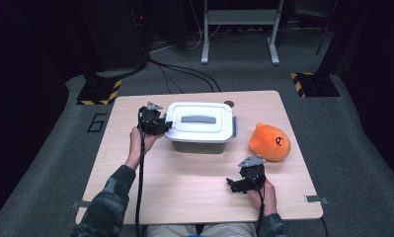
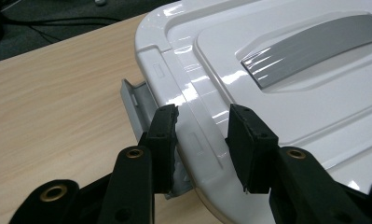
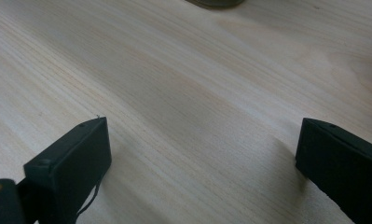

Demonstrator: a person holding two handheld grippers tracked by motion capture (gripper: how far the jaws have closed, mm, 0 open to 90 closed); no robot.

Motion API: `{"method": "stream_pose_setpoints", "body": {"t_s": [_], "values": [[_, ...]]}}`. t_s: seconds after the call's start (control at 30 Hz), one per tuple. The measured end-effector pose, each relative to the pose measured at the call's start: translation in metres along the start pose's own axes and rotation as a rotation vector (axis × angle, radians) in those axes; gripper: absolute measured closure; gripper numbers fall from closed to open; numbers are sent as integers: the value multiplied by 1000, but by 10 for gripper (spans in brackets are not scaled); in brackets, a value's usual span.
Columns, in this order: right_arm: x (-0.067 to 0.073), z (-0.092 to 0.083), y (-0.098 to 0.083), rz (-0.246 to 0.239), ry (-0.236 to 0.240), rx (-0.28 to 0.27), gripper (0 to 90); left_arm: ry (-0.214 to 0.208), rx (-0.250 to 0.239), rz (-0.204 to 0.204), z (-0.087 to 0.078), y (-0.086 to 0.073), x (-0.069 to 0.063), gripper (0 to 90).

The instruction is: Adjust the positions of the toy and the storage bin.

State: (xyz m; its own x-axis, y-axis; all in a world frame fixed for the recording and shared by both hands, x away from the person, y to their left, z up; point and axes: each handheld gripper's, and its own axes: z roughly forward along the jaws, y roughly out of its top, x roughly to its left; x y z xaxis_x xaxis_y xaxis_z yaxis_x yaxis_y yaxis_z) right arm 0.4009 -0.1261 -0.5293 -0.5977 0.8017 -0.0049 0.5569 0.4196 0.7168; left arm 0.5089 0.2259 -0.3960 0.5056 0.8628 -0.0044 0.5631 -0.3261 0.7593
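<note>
Our table (image 1: 184,177) is pale wood, on grey carpet with dark stands and cables behind. We see the white box (image 1: 201,127) at the table's middle, lid on, an orange plush (image 1: 269,142) well to its right. Our left gripper (image 2: 201,140) is clamped on the box's grey latch (image 2: 136,105) and lid edge. Our right gripper (image 3: 200,154) rests on bare wood near the front edge, jaws wide apart, nothing between them.

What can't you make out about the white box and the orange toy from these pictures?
- The box's contents: hidden under its shut lid in the high view and left gripper view.
- Its grey latch: partly covered by the left gripper, shut on the lid's edge.
- The toy's face markings: too small in the high view.
- The box's far side: cut off in the left gripper view.
</note>
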Motion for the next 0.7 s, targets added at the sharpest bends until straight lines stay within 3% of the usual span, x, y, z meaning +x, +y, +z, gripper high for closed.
{"method": "stream_pose_setpoints", "body": {"t_s": [0.13, 0.2, 0.27, 0.33, 0.4, 0.5, 0.63, 0.7], "values": [[0, 0, 0, 0, 0, 0, 25, 6, -4, 12, -7, -4, -6, 625], [0, 0, 0, 2, 0, 0, 25, -11, -12, 16, -10, -6, -9, 693], [0, 0, 0, 2, 1, 1, 25, 10, -9, 51, -10, -6, -12, 674], [0, 0, 0, 2, 1, 1, 25, 6, -14, 59, -7, -4, -11, 637], [0, 0, 0, 2, 1, 1, 26, -13, -27, 55, -5, 0, -9, 522], [0, 0, 0, 3, 3, 0, 27, -47, -57, 94, -3, 11, -12, 318], [-1, 0, 0, -1, 2, -5, 31, -87, -74, 161, 6, 27, -22, 194], [-1, 0, 0, 1, 2, -5, 32, -139, -70, 184, 16, 36, -26, 143]]}}
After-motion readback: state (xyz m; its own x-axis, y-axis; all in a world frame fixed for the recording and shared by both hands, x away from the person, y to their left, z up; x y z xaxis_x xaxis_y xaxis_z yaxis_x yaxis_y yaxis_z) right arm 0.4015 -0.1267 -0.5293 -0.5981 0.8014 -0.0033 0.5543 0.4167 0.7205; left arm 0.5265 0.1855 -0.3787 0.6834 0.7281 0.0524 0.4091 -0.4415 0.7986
